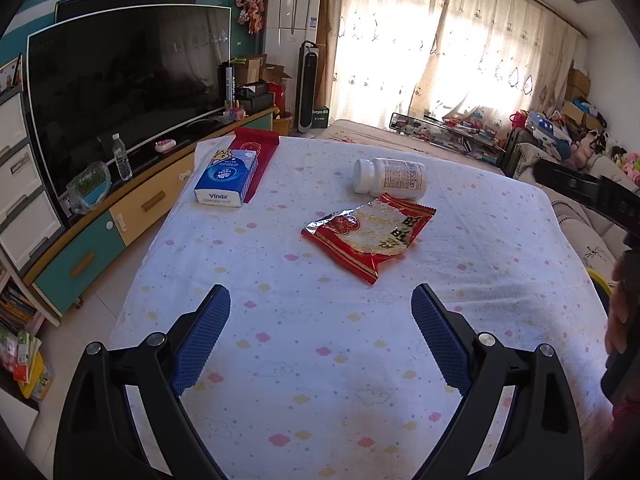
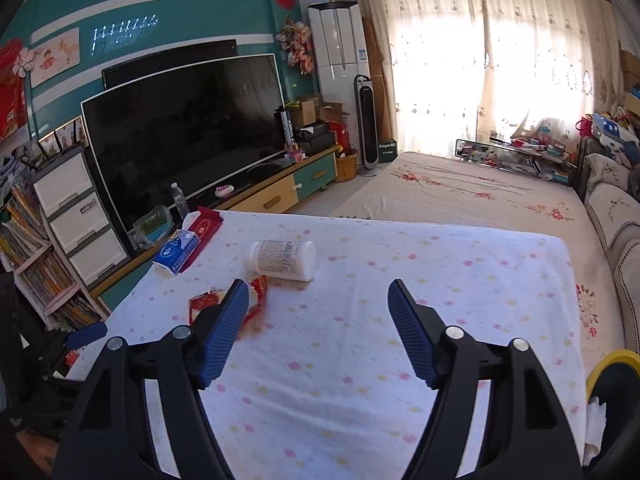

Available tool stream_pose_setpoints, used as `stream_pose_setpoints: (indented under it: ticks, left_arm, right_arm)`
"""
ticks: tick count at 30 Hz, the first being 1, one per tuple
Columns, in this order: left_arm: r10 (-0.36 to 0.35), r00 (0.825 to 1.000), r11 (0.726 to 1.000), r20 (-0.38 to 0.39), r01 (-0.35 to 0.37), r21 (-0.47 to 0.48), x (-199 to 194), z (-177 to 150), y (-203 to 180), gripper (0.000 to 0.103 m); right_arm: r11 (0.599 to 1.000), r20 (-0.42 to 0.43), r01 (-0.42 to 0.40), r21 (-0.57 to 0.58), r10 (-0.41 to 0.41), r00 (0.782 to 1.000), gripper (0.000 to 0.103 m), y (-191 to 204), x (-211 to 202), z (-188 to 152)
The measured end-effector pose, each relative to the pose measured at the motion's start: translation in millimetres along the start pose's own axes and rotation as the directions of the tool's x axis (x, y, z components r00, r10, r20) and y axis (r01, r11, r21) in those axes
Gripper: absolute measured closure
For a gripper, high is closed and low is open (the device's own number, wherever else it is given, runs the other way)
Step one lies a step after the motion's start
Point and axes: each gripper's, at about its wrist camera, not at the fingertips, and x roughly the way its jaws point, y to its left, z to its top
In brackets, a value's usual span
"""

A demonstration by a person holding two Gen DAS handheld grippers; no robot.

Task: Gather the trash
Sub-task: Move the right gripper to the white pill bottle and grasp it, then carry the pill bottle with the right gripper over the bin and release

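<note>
Trash here looks to be the torn red foil snack wrapper [image 1: 370,236] lying flat near the middle of the white cloth-covered table [image 1: 280,360], with a white plastic pill bottle [image 1: 390,176] on its side just behind it. Both lie loose and within reach, ready for picking. The left gripper [image 1: 320,332] hovers with fingers wide and nothing between them; the right gripper [image 2: 316,332] is likewise wide and empty. A blue tissue pack [image 1: 226,178] rests on a red envelope [image 1: 256,160]. A yellow-rimmed bin [image 2: 612,364] shows at the table's right edge; its contents are hidden.
</note>
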Motion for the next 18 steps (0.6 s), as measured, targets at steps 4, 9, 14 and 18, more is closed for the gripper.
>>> stream_pose_setpoints:
  ticks: [4, 9, 14, 18]
  left_arm:
    - [-0.015, 1.0, 1.0, -0.004, 0.015, 0.005, -3, -4, -9, 0.012]
    - [-0.013, 1.0, 1.0, 0.014, 0.012, 0.012, -6, -5, -13, 0.012]
    - [-0.049, 0.999, 0.998, -0.001, 0.049, -0.03, -5, -6, -7, 0.012]
    - [-0.051, 0.999, 0.998, 0.006, 0.051, -0.035, -8, -7, -7, 0.012]
  right_arm:
    - [0.998, -0.059, 0.059, -0.036, -0.061, 0.996, 0.021, 34, 66, 11]
    - [0.995, -0.154, 0.095, 0.036, -0.088, 0.984, 0.02, 42, 130, 19]
    - [0.992, -0.18, 0.12, 0.034, -0.112, 0.977, 0.017, 52, 156, 22]
    - [0.988, -0.197, 0.157, 0.002, -0.154, 0.968, 0.014, 62, 172, 24]
